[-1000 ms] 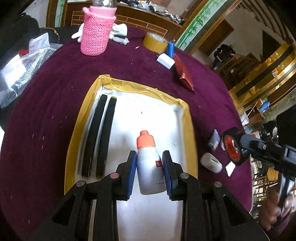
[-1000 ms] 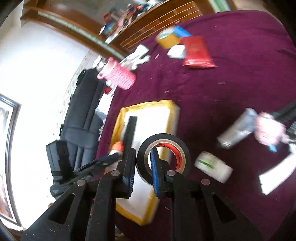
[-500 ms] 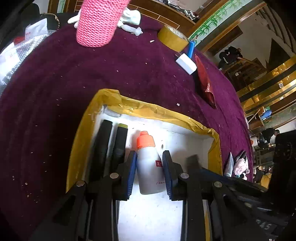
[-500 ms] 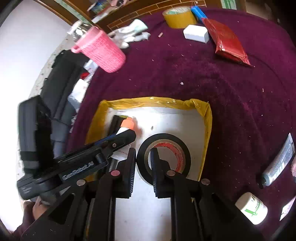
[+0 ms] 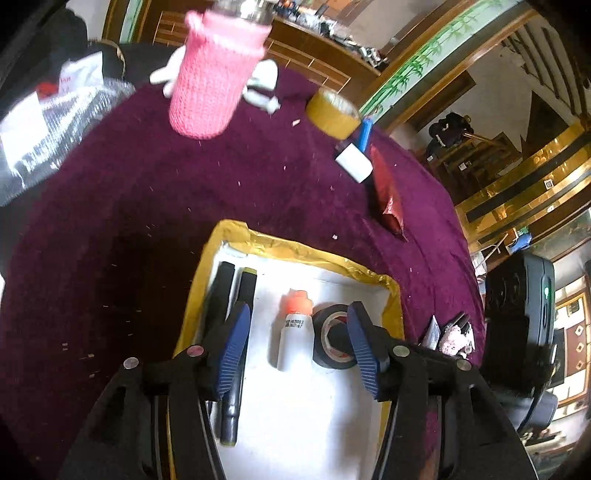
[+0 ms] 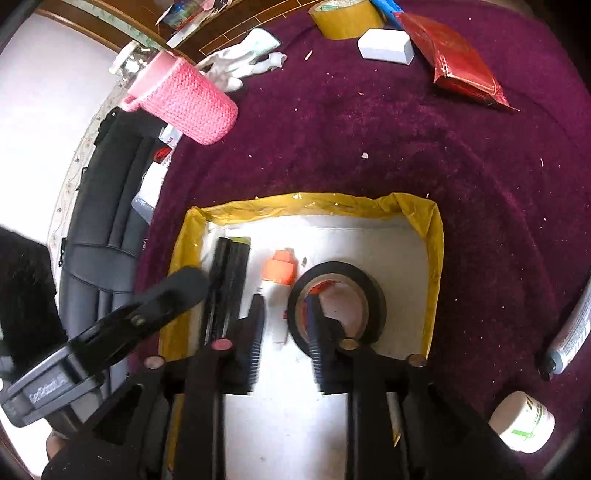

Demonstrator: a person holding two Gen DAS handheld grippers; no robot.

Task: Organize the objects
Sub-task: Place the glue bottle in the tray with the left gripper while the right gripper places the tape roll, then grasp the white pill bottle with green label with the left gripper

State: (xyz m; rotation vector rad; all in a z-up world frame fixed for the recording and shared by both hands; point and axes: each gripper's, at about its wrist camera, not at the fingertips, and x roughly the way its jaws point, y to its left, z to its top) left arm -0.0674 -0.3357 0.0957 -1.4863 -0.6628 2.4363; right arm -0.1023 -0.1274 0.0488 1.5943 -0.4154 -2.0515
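Looking down my left tongs (image 5: 297,341): jaws opening, pads clear of everything; the bottle lies loose between them.
My right tongs (image 6: 286,338): jaws opening; one finger stands inside the tape roll's hole, the other outside it beside the bottle, and I see no pad pressing the roll.
Tray (image 6: 436,258): white floor, yellow-taped rim, sitting on the purple counter (image 6: 406,147); my landmark for the rest.
Bottle (image 5: 295,339): white with an orange cap, lying flat in the tray's middle, cap toward the far rim.
Tape roll (image 6: 337,306): black, flat on the tray floor, just right of the bottle.
Two black bars (image 6: 227,280): side by side along the tray's left wall.
White jar (image 6: 522,422): on the counter, off the tray's near right corner.
Tube (image 6: 570,332): beyond the jar, right of the tray.
Red packet (image 6: 461,70): well beyond the tray's far right corner.
Pink knitted sleeve (image 6: 184,101): well beyond the far left corner.
Yellow tape roll (image 6: 345,16): farthest, past the white block (image 6: 386,46).
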